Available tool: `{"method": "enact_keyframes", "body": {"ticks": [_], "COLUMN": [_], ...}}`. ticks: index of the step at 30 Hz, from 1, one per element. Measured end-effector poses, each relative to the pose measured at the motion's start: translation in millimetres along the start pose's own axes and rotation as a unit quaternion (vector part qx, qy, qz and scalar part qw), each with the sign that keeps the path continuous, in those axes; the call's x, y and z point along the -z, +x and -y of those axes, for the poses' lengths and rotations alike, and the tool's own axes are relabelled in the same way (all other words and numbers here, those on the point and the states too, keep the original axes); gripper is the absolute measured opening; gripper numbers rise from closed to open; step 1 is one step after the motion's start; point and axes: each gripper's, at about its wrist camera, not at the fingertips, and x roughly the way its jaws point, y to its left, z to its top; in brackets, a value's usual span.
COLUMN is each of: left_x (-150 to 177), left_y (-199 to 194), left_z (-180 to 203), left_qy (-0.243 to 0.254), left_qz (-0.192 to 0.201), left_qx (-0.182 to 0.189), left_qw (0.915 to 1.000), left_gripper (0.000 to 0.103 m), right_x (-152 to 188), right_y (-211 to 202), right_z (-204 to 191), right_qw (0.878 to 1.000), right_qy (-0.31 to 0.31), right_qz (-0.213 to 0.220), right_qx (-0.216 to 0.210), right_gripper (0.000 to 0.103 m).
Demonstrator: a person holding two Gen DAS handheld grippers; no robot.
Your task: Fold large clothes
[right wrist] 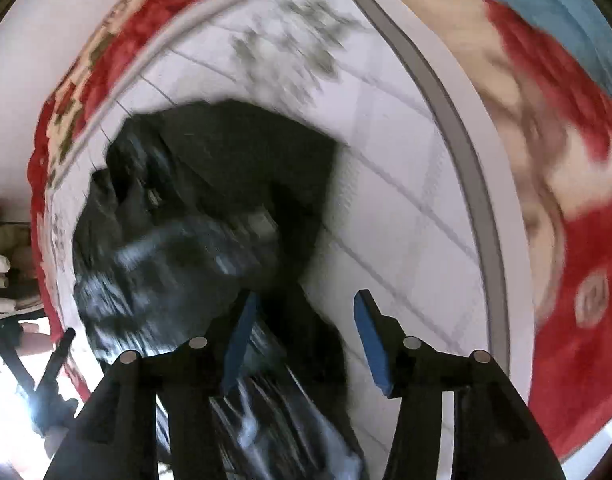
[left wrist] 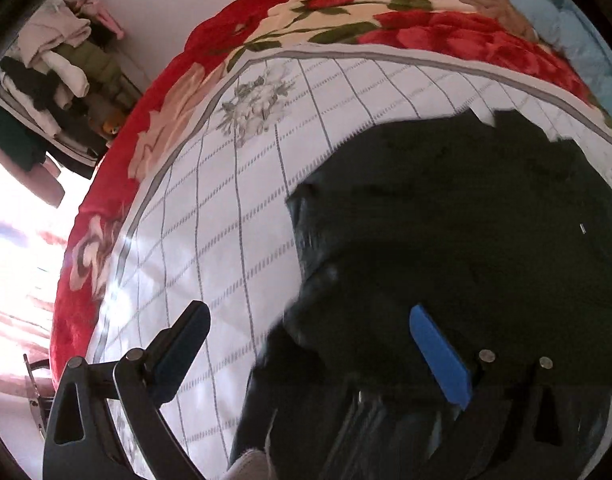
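Note:
A large black garment [left wrist: 458, 216] lies spread on a white checked bed cover [left wrist: 226, 200]. My left gripper [left wrist: 306, 320] is open above the garment's near left edge; its right blue pad [left wrist: 440, 354] is over the black cloth and its left finger [left wrist: 182, 344] is over the white cover. In the right wrist view, blurred, the same black garment [right wrist: 194, 208] lies bunched to the left. My right gripper [right wrist: 302, 332] is open, with black cloth lying between and under its fingers; the left blue pad [right wrist: 238, 344] is over the cloth and the right pad [right wrist: 372, 344] is over the white cover.
A red floral blanket [left wrist: 446, 36] rims the bed, with a light blue quilt [left wrist: 566, 32] at the far right. Clothes hang on a rack [left wrist: 54, 80] by the wall at the left. The other gripper [right wrist: 54, 364] shows at the lower left of the right wrist view.

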Motion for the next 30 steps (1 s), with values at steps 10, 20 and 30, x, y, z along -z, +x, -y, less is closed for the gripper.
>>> {"method": "enact_keyframes", "body": {"ticks": [10,20,30], "left_x": [74,93,150], "left_y": [-17,-33,9], "left_z": [-35,-120,-28], "left_qy": [0.049,0.093,0.153], "left_qz": [-0.048,-0.012,-0.066], "left_qx": [0.012,-0.020,0.016], "left_qw": [0.9976,0.9954,0.9859], "left_gripper": [0.103,0.103,0.103], "right_x": [100,241,248], "right_y": [67,98,68], "right_z": [28,-32,-44], "right_qw": [0.996,0.973,0.993], "right_qy": [0.014,0.118,0.046], "right_qz": [-0.087,-0.156,-0.109], "right_qx": [0.010,-0.124,-0.013], "right_gripper": [0.006,0.004,0.044]}}
